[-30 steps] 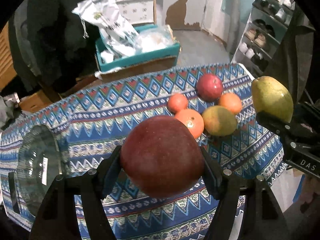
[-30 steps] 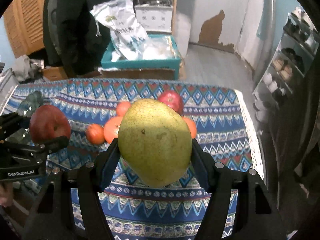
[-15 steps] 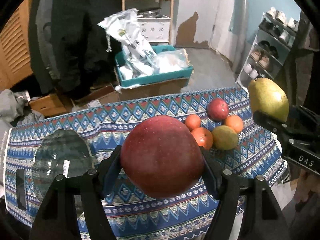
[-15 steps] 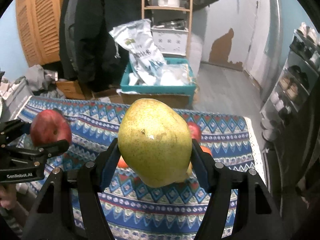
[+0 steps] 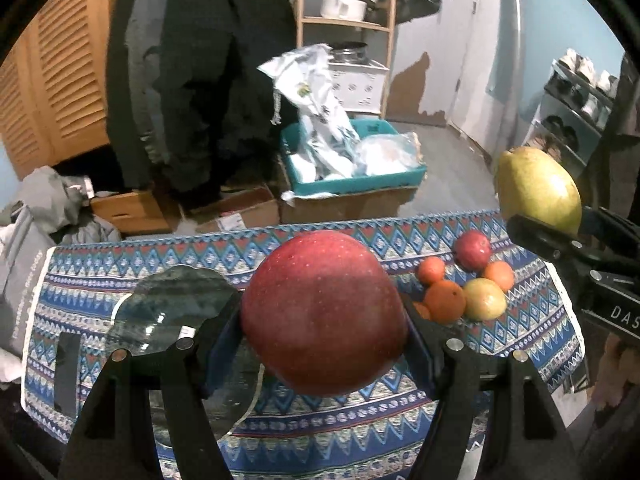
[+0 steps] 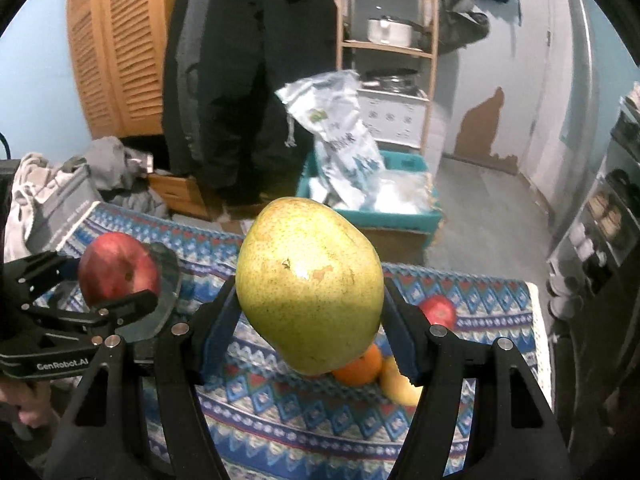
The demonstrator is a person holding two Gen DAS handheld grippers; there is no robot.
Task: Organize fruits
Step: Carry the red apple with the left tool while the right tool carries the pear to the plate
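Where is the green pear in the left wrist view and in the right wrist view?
Left wrist: the pear is at the right edge, in the right gripper.
Right wrist: the pear is in the centre, between the fingers.
Shared landmark: the teal crate.

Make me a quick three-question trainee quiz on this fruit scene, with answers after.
1. Which fruit does the left gripper hold?
2. True or false: the right gripper is empty.
3. The glass plate lies at which end of the patterned tablecloth in the left wrist view: A left, B right?

Key:
1. The red apple.
2. False; it grips the green pear.
3. A; the fruit pile is on the right.
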